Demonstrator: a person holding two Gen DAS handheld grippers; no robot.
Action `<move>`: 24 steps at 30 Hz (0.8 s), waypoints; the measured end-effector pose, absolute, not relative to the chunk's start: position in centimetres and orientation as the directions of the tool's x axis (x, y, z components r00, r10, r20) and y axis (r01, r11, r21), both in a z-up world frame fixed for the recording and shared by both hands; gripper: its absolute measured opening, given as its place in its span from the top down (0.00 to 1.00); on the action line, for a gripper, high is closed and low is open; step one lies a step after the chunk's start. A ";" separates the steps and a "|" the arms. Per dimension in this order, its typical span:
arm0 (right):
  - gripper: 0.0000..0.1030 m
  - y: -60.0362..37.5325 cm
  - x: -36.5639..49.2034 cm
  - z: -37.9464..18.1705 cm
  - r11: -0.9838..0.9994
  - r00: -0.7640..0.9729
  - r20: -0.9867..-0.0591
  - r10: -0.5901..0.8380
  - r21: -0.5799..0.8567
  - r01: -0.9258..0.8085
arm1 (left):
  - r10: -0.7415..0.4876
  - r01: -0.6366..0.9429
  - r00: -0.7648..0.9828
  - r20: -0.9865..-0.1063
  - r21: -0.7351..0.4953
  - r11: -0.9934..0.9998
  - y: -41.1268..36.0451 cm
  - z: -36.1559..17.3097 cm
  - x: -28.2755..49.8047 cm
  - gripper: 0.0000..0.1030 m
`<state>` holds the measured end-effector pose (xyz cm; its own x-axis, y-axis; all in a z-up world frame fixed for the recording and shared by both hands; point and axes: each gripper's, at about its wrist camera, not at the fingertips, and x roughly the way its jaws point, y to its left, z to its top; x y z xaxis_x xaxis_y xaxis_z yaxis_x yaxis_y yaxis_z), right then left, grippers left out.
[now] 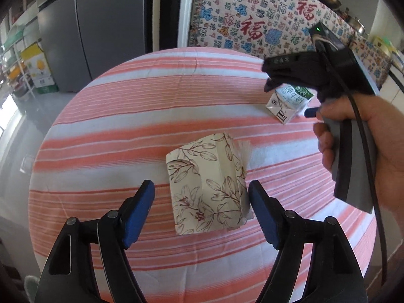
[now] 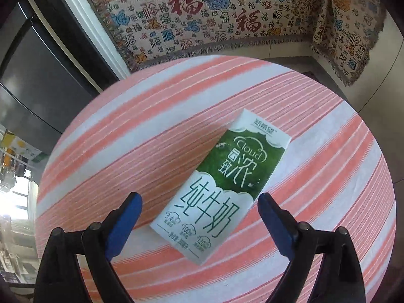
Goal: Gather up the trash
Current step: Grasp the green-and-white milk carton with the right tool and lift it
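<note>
Left gripper [image 1: 202, 197] fingers spread around the floral packet [image 1: 207, 186]; right gripper [image 2: 199, 207] fingers spread over the milk carton [image 2: 222, 186].

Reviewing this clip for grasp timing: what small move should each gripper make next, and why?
Probably lower and close. The left gripper stands open astride the floral tissue pack, the right gripper open over the milk carton; both lie flat on the striped tablecloth, ungripped.

The left tool [image 1: 202, 194] hangs over the striped surface [image 1: 126, 131] with its blue pads spread wide on either side of a flower-printed paper packet [image 1: 207, 189]; the right pad sits just beside the packet's edge. Farther right, a hand [image 1: 358, 146] holds the right tool [image 1: 287, 75] above a lying milk carton [image 1: 287, 103].
</note>
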<state>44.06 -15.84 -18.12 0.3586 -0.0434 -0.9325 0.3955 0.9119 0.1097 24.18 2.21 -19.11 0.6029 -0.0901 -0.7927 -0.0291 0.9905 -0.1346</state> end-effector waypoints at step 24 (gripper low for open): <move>0.13 -19.1 19.6 -18.6 0.995 0.505 -0.863 0.029 -0.023 -0.096 | -0.130 0.013 0.517 -0.846 -0.143 0.990 1.4 -21.5 18.9 0.06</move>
<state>19.60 -19.13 -18.61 0.5046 0.0288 -0.8629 -0.0959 0.9951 -0.0228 18.89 1.43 -21.52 0.5171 -0.1296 -0.8461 0.0133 0.9896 -0.1434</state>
